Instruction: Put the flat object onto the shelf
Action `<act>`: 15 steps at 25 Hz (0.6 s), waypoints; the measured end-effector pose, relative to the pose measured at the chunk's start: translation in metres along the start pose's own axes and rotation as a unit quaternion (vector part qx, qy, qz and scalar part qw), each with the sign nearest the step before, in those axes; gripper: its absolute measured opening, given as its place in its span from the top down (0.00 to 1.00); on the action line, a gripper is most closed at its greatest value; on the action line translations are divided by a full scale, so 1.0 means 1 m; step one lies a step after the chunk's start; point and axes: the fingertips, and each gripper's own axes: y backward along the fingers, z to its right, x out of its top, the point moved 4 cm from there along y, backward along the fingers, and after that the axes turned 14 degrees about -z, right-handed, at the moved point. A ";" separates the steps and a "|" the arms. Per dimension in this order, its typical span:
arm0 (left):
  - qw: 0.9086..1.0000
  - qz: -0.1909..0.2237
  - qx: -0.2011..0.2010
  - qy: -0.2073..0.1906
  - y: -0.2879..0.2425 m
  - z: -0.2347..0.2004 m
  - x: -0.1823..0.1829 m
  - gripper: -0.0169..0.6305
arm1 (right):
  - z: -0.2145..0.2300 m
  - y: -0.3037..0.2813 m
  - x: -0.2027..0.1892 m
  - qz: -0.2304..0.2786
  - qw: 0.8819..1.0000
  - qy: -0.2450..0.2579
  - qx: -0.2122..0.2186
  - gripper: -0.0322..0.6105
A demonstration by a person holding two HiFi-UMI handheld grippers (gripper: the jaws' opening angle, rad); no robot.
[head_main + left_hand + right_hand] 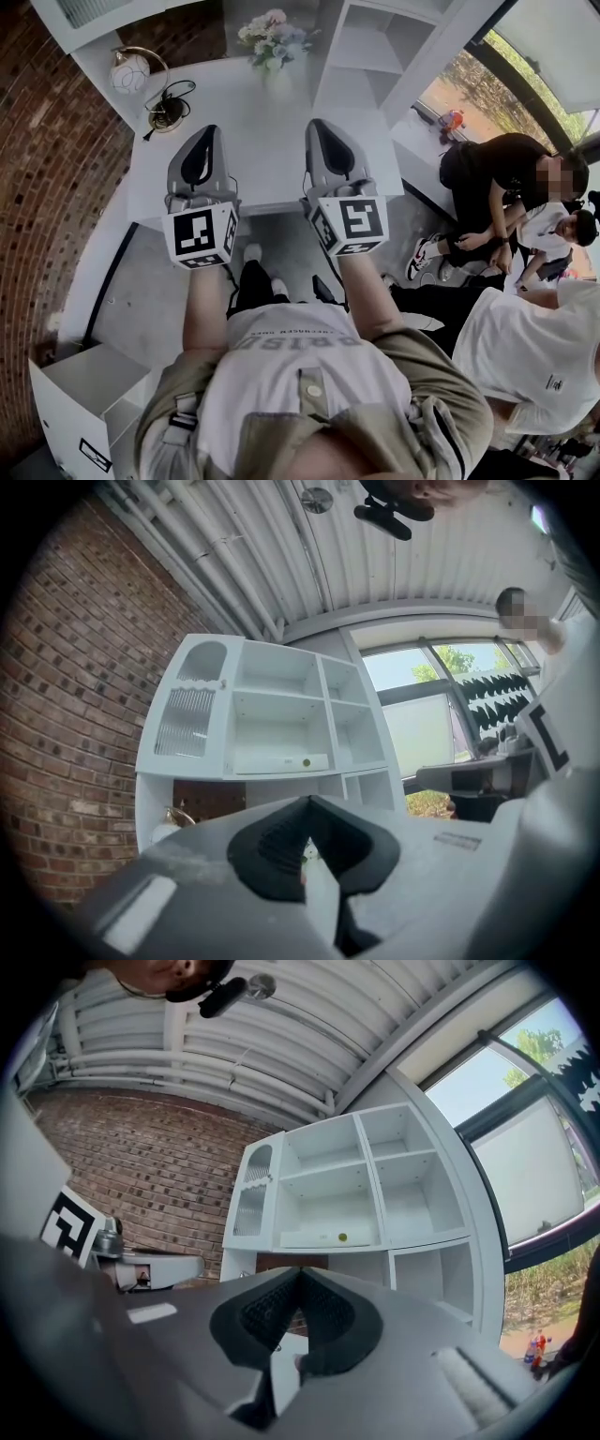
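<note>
A flat white box [281, 762] with a green dot lies on the middle board of the white shelf unit [187, 761], flat against the board. It shows again in the right gripper view as a flat white box [323, 1238] in the shelf unit [412, 1194]. My left gripper [208, 131] and right gripper [317, 125] hover side by side over the near edge of the white table [262, 103], well short of the shelf. The left gripper [307, 803] is shut with nothing between its pads. The right gripper [300, 1274] is shut and empty too.
A round lamp [131, 70] with a cable stands at the table's far left, and a vase of flowers [272, 42] at the far middle. A brick wall [47, 169] runs along the left. People [506, 197] sit on the floor at the right. A white cabinet [84, 412] stands near left.
</note>
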 end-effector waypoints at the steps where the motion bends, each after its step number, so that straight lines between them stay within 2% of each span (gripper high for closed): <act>1: 1.000 0.001 -0.001 -0.001 0.001 0.001 0.000 0.96 | -0.001 0.001 0.000 -0.001 1.000 0.006 -0.002 0.94; 15: 1.000 -0.002 -0.008 -0.004 0.006 0.008 0.002 0.96 | 0.000 0.009 0.003 -0.003 1.000 -0.004 0.001 0.95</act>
